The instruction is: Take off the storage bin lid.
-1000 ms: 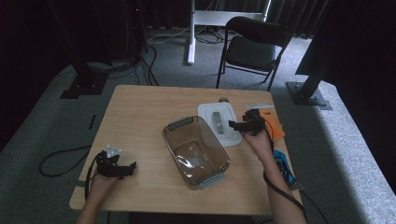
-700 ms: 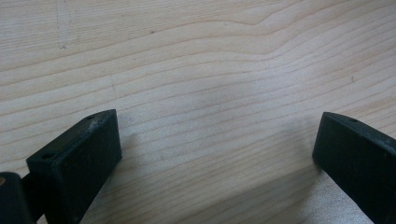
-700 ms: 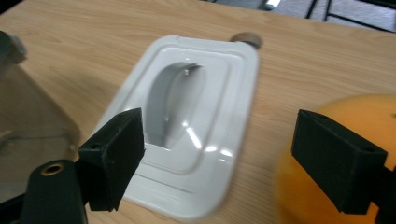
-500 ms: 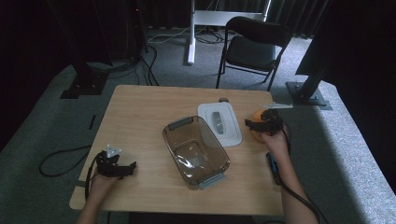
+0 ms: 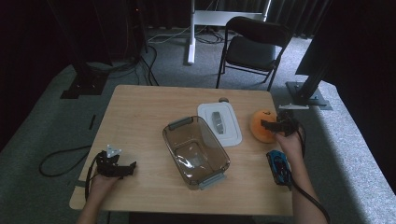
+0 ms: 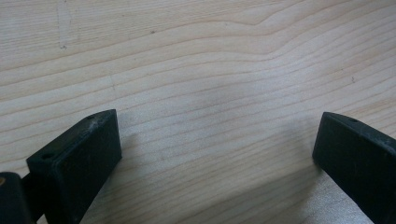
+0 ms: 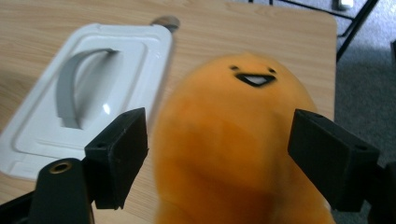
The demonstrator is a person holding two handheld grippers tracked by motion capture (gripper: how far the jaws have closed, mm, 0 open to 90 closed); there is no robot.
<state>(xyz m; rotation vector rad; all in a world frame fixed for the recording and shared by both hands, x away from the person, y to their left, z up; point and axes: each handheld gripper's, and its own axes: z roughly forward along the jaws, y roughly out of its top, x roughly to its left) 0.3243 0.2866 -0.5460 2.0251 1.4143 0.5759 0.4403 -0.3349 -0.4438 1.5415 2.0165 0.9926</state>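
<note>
Underneath: pale wood table (image 5: 140,112), grey carpet (image 5: 37,126), folding chair (image 5: 252,44).

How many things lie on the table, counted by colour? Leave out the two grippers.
Orange: 1, the plush toy.
White: 1, the lid.
Clear: 1, the container.
Blue: 1, the toy car.
Small dark thing past the lid, too small to tell: 1.
Total: 5.

no readable text, labels, brands or numbers anywhere
</note>
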